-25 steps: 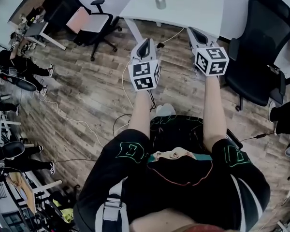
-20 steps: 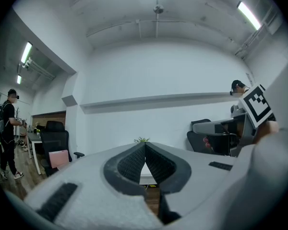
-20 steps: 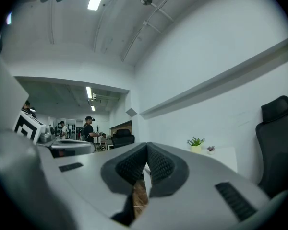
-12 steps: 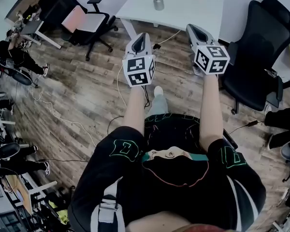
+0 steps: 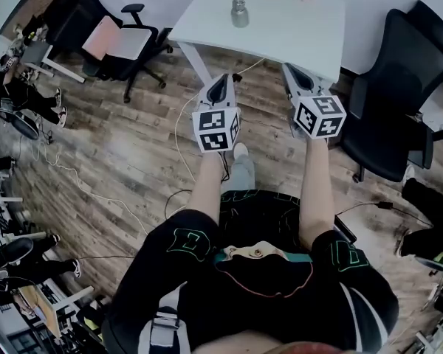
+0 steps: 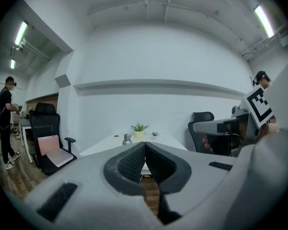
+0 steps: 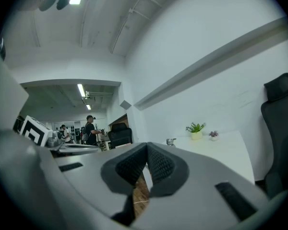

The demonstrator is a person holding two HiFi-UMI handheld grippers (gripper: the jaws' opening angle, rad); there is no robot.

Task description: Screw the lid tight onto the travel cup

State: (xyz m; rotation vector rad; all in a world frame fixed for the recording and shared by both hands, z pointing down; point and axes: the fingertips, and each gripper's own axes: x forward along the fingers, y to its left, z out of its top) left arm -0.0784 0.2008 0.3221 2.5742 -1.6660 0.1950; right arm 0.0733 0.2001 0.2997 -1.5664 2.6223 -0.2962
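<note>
Left gripper and right gripper, both clenched and empty, held short of a white table.
Nearest, the two grippers point side by side toward the table, each with jaws pressed together on nothing. The metal travel cup stands upright on the table's left part, well apart from both. A small potted plant sits at the table's far edge.

**Cup on the surface, a chair on each side**

The travel cup stands on the surface, left of its middle. A potted plant is behind it to the right. One chair stands left of the surface, another right. The left tongs and right tongs hang side by side near the front edge, well apart from the cup.
</note>
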